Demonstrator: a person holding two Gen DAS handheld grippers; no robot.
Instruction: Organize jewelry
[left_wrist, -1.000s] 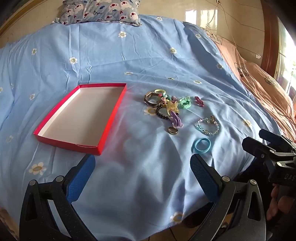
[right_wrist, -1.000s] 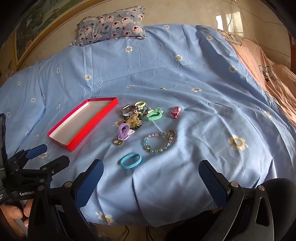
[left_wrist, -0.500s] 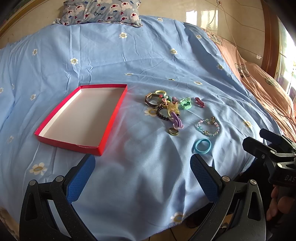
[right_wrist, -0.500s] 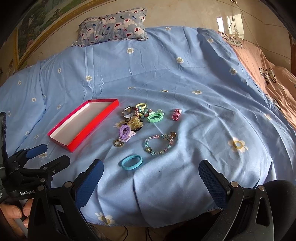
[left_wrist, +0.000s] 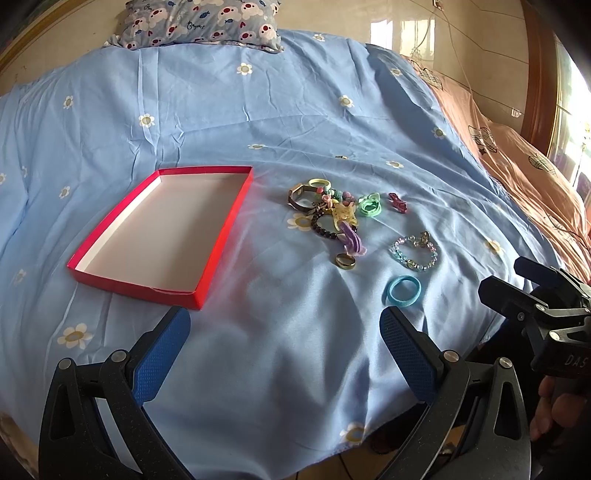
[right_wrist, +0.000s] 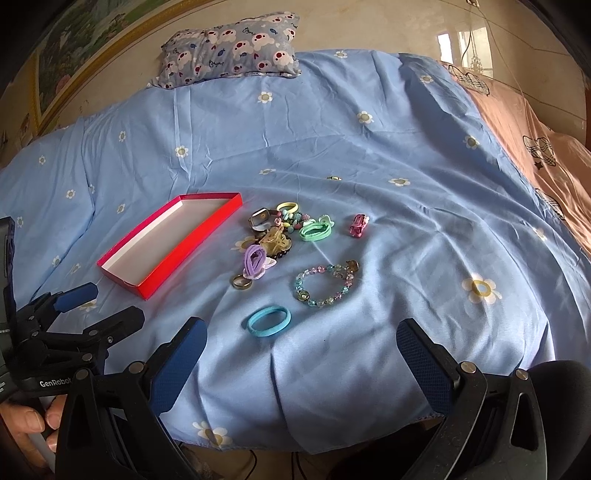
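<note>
While both grippers hang spread and empty at the near bed edge, nothing is yet sorted: the red box lies bare ahead of the left gripper, ready to receive. Ahead of the right gripper: blue band nearest, bead bracelet beyond, ring and tangled pile farther, loose for single picks.

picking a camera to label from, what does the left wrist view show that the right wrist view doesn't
Only the left wrist view shows the red box's whole white floor, and the right gripper at its right edge. Only the right wrist view shows the framed picture on the wall, and the left gripper at its left edge. Both show the blue hair tie, bead bracelet, gold ring, jewelry pile, pillow and bedsheet.
</note>
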